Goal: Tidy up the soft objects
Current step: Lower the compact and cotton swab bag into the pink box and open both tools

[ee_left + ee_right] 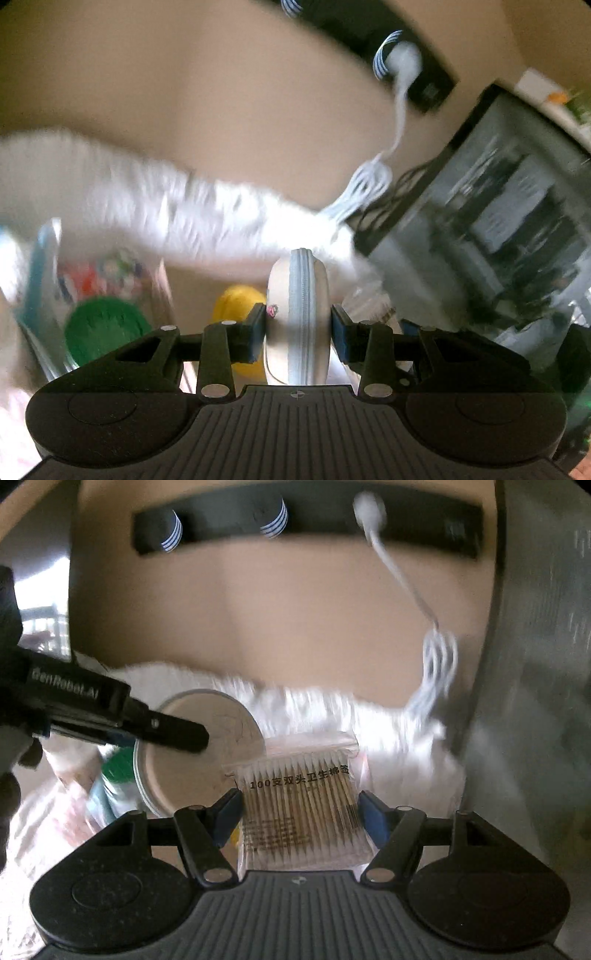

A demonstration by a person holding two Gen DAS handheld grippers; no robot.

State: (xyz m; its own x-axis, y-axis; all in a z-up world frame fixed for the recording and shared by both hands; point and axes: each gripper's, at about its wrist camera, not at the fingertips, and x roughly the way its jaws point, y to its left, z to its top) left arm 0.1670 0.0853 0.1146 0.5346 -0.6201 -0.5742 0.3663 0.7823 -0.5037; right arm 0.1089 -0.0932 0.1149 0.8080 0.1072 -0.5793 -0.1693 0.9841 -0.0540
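Note:
My left gripper [298, 326] is shut on a round cream zippered pouch [297, 295], held edge-on between the blue pads. The same pouch [207, 746] shows in the right wrist view as a flat cream disc, with the left gripper's black finger [173, 733] across it. My right gripper [299, 812] is shut on a clear bag of cotton swabs [299, 812] with printed black text. A white fluffy cloth [155, 206] lies behind both grippers and also shows in the right wrist view [332, 709].
A white coiled cable [437, 661] runs up to a black power strip [306, 517] on the beige wall. A dark cabinet [480, 229] stands at the right. A green-lidded item [105, 332], a yellow object [236, 299] and colourful packaging [99, 277] lie at the lower left.

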